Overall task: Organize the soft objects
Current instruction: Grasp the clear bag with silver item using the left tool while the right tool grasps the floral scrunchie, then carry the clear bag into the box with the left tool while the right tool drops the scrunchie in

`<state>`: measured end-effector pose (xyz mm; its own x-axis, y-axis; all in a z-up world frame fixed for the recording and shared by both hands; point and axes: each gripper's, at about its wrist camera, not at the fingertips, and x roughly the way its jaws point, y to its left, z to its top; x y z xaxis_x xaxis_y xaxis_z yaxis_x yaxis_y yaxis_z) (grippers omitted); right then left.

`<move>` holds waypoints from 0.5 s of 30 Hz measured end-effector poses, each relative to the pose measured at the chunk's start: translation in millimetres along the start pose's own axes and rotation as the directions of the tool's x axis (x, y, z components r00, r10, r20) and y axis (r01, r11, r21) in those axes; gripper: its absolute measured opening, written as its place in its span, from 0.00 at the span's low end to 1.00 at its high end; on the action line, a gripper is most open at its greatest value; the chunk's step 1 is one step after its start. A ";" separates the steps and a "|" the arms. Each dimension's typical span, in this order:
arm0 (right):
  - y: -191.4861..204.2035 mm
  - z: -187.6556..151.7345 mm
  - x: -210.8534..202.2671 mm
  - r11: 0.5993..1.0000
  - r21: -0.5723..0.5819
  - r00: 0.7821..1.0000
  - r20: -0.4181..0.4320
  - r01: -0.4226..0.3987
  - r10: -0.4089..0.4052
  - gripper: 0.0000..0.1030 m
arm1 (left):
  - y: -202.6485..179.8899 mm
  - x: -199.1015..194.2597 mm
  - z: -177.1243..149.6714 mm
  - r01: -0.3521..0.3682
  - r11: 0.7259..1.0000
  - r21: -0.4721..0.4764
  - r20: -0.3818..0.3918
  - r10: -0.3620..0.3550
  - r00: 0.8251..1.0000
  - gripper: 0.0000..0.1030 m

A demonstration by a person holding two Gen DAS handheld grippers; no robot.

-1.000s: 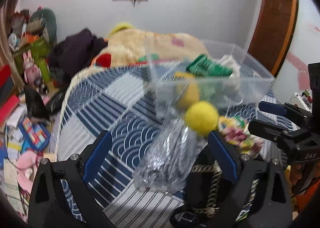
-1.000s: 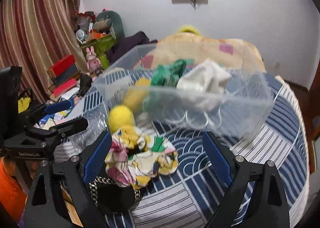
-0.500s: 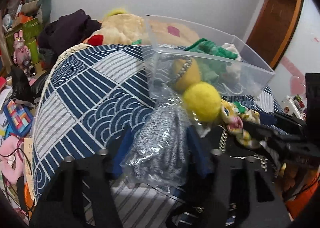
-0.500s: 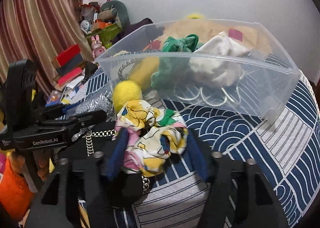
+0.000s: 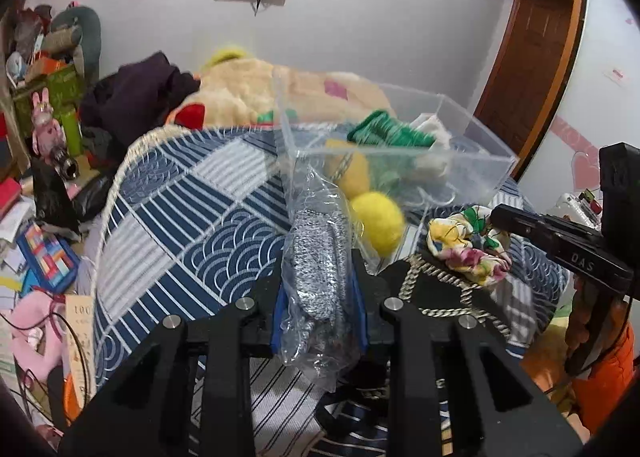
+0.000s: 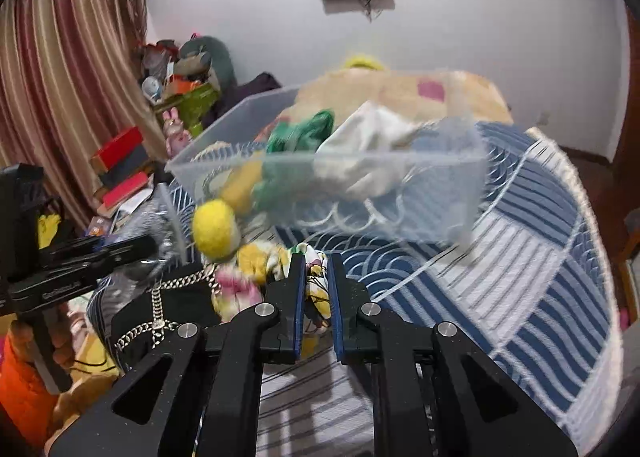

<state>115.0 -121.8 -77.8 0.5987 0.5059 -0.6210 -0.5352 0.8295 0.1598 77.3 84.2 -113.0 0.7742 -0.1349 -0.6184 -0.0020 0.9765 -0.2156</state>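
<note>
My left gripper [image 5: 318, 289] is shut on a clear plastic bag of grey knit fabric [image 5: 318, 253] and holds it upright above the bed. My right gripper [image 6: 314, 275] is shut on a floral scrunchie [image 6: 256, 269], which also shows in the left wrist view [image 5: 466, 245]. A yellow felt ball [image 5: 378, 219] [image 6: 214, 231] lies between the two items. Behind stands a clear plastic bin [image 5: 472, 161] [image 6: 400, 213] holding green, white and yellow soft things. A black bag with a chain strap [image 5: 440, 297] [image 6: 164, 309] lies beneath.
The bed has a blue and white patterned quilt [image 5: 192, 217] [image 6: 520, 265]. A large beige plush [image 5: 256, 93] lies at the far end. Books, toys and boxes [image 5: 44, 193] crowd the floor at the left. A curtain [image 6: 68, 77] hangs beside them.
Both grippers have closed: the left on the bagged grey fabric, the right on the floral scrunchie. Both items are lifted slightly from the bed.
</note>
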 end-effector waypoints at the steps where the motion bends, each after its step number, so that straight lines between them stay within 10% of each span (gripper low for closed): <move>1: -1.3 1.5 -3.4 1.000 0.000 1.000 0.011 0.007 -0.007 0.09 | -2.4 -5.9 2.7 0.003 1.000 0.005 0.016 -0.003 1.000 0.26; 7: -7.6 3.1 -3.5 0.997 -0.020 0.997 -0.025 0.078 -0.079 0.11 | -15.5 -26.4 15.7 0.025 0.999 0.033 0.080 -0.027 0.996 0.26; 11: -13.8 -6.0 7.3 0.998 0.006 0.996 -0.073 0.059 -0.059 0.41 | -24.7 -29.7 24.2 0.039 0.998 0.055 0.097 -0.044 0.994 0.26; 15: -23.0 -12.8 21.3 0.998 0.023 0.991 -0.119 0.060 -0.057 0.41 | -31.0 -28.8 30.8 0.043 0.996 0.076 0.106 -0.051 0.993 0.26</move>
<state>132.5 -133.1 -104.5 0.5529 0.4265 -0.7158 -0.4847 0.8634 0.1401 74.6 63.0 -65.3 0.8358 -0.1664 -0.5232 0.0796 0.9796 -0.1843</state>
